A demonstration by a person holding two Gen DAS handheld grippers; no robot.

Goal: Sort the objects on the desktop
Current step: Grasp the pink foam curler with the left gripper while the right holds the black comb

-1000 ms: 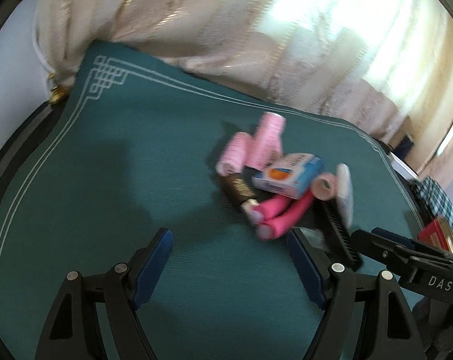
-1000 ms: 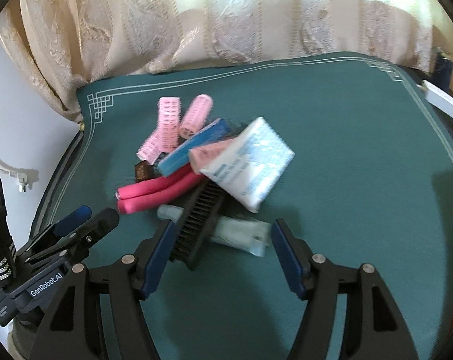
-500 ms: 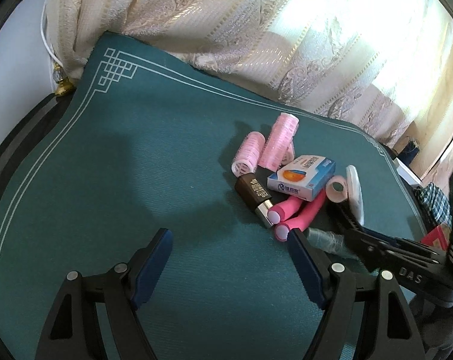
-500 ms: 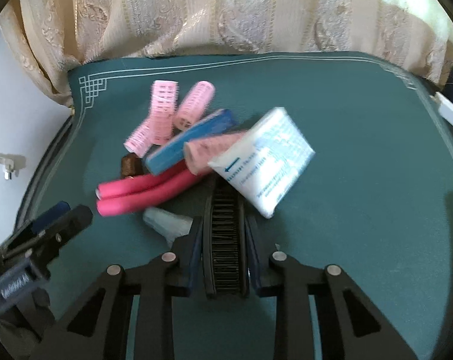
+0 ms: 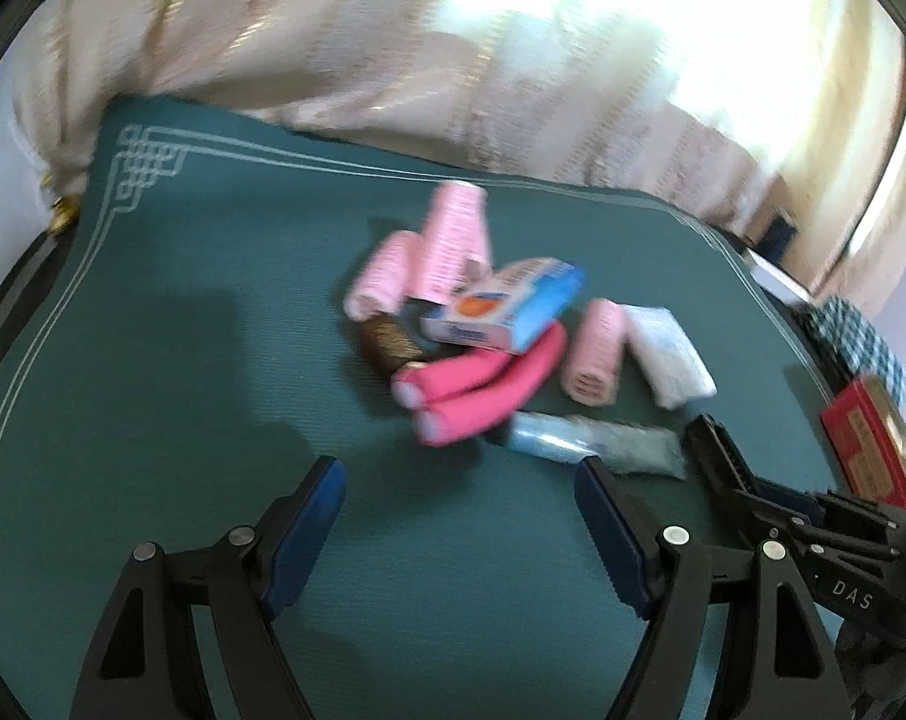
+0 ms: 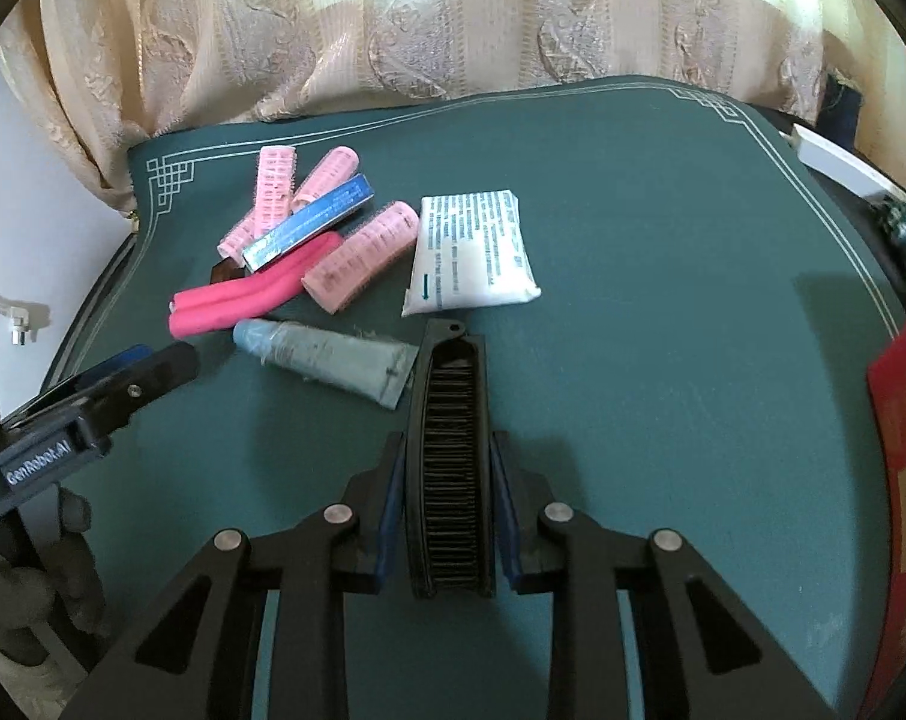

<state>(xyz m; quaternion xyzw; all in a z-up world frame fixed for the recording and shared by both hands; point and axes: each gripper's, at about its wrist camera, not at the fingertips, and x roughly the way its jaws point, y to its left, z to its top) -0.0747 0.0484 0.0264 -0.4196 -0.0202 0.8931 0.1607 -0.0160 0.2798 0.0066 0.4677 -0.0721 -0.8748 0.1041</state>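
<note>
With its pads clamped on the black comb (image 6: 450, 456), the right gripper (image 6: 450, 516) singles it out at 6 o'clock of the clutter for sorting, while the left gripper (image 5: 459, 516) hangs open, empty.

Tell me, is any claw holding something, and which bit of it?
The right gripper pinches the black comb across its sides at the near end. The left gripper is open and holds nothing.

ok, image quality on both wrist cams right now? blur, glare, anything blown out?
Left wrist view: motion-smeared, so the blue box print is unreadable; the window at top right is blown out white. Right wrist view: sharp, evenly lit, the comb teeth are crisp; fisheye bends the mat edges in both.
</note>
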